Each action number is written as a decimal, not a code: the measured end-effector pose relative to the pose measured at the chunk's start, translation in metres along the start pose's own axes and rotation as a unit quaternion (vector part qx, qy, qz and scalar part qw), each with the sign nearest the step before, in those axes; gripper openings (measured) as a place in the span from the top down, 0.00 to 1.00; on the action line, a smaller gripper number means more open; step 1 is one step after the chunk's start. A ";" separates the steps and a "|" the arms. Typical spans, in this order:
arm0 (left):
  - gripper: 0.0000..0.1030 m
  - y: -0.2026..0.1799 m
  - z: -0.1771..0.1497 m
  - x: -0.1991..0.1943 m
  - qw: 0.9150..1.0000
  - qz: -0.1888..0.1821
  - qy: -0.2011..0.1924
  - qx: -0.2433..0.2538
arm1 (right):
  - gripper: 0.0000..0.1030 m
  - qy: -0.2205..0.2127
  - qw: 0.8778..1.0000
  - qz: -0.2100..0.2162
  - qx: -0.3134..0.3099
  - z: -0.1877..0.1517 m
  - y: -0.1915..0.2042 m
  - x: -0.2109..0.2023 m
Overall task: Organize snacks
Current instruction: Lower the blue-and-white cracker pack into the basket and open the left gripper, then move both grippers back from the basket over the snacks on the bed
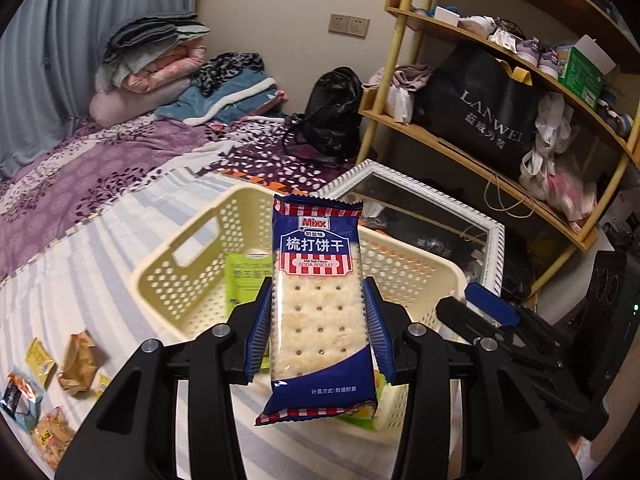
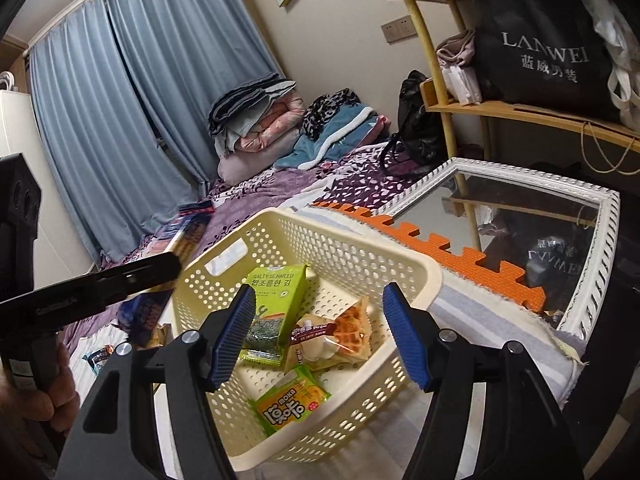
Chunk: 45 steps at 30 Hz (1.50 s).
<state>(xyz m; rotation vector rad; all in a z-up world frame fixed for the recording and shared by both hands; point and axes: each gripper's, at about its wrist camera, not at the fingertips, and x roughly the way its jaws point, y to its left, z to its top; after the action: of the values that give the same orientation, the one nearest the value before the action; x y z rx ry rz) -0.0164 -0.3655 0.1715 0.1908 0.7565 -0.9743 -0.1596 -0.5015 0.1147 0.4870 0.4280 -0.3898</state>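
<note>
Two tools, left tool (image 1: 318, 320) clamping soda biscuit pack (image 1: 318, 304), right tool (image 2: 320, 336) spread wide, holding nothing, above basket (image 2: 400, 264).

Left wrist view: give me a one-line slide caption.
Left gripper holds a soda biscuit pack upright above the cream basket on the bed.

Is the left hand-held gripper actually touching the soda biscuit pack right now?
Touching. The left wrist view shows the left hand-held gripper with both blue pads pressed against the sides of the soda biscuit pack, which is held above the basket.
</note>
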 end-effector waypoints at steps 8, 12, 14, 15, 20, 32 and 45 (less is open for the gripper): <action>0.21 -0.006 -0.002 0.011 1.000 -0.018 0.004 -0.004 | 0.36 -0.001 1.000 -0.007 0.010 0.001 -0.009 -0.003; 0.17 0.007 -0.005 0.006 1.000 -0.003 0.005 -0.020 | 0.36 0.001 1.000 -0.002 0.007 0.001 -0.005 -0.001; 0.12 0.011 -0.006 0.002 1.000 0.008 0.001 -0.024 | 0.34 0.001 1.000 0.002 0.002 -0.001 0.000 -0.001; 0.11 0.013 -0.005 0.000 1.000 0.014 -0.001 -0.024 | 0.32 0.000 1.000 0.004 -0.001 -0.001 0.003 -0.002; 0.04 0.020 -0.008 -0.009 0.999 0.044 -0.009 -0.026 | 0.26 -0.002 1.000 0.014 -0.011 -0.001 0.014 -0.004; 0.03 0.042 -0.019 -0.037 0.997 0.068 -0.026 -0.038 | 0.19 -0.004 0.999 0.041 -0.034 -0.002 0.045 -0.012; 0.03 0.087 -0.035 -0.073 0.990 0.113 -0.041 -0.077 | 0.15 0.008 0.994 0.080 -0.075 -0.012 0.091 -0.016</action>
<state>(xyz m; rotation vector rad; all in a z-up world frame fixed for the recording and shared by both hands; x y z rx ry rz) 0.0124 -0.2502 0.1783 0.0987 0.7133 -0.7010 -0.1354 -0.4173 0.1451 0.3747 0.4281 -0.1966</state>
